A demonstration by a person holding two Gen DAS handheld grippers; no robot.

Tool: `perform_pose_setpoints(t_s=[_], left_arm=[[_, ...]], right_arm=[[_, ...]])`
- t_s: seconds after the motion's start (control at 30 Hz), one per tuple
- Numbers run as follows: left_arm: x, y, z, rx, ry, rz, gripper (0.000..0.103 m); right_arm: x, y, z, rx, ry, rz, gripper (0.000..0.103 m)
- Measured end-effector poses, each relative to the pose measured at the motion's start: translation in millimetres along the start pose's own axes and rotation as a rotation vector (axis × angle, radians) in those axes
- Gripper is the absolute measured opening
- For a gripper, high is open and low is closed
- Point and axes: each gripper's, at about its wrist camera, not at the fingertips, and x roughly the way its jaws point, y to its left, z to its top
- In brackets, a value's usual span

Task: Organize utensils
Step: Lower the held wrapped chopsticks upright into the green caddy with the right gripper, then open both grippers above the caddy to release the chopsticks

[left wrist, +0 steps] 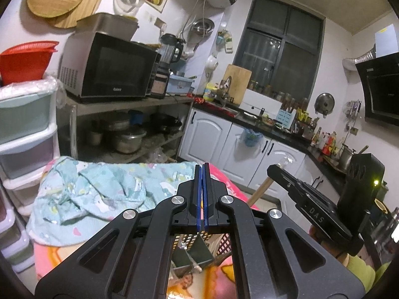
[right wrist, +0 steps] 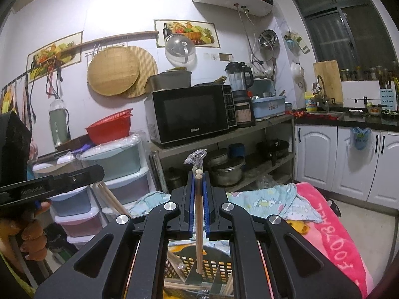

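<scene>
My right gripper (right wrist: 198, 174) is shut on a pair of wooden chopsticks (right wrist: 198, 224) in a clear plastic sleeve (right wrist: 197, 158). They stand upright, lower ends over a latticed utensil basket (right wrist: 214, 266) with dark dividers. More chopsticks (right wrist: 174, 285) lie in the basket. My left gripper (left wrist: 202, 168) is shut and empty, above the same basket (left wrist: 225, 243), whose divider (left wrist: 197, 254) shows between its arms. The right gripper (left wrist: 306, 194) and its chopsticks (left wrist: 260, 190) show at the right of the left wrist view. The left gripper body (right wrist: 49, 184) shows at the left of the right wrist view, chopsticks (right wrist: 112, 198) beside it.
The basket sits on a pink blanket (right wrist: 331, 226) with a light blue patterned cloth (left wrist: 94, 189) beyond it. A plastic drawer tower (right wrist: 117, 172) and a metal shelf with a microwave (right wrist: 189, 112) and pots (right wrist: 227, 170) stand behind. White cabinets (right wrist: 354, 157) are to the right.
</scene>
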Motion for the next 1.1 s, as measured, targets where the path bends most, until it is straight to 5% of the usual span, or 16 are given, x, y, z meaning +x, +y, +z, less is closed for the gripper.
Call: perform_pose_setpoints(t_s=[0.8,0.87,0.93,1.03,1.1], left_arm=[[40,20,-44,-0.046,0.132,0.021,0.0],[41,23,-48,-0.054,0.143,0.036,0.0],[40,27,-50,-0.068,0.146,0.045,0.009],[37,32,-52,-0.088,0.143,0.054,0.03],[33,34,-52,-0.099,0.138,0.057,0.035]], right_arm=[[46,-7,-55,0.026,0.177,-0.038,0.007],[49,-10,-59,0.036,0.202,-0.056,0.018],[48,-12,-62,0.051,0.21,-0.058,0.029],[44,-16,-65,0.064,0.219,-0.065,0.032],[40,-17,-65,0.068,0.218,-0.066,0.035]])
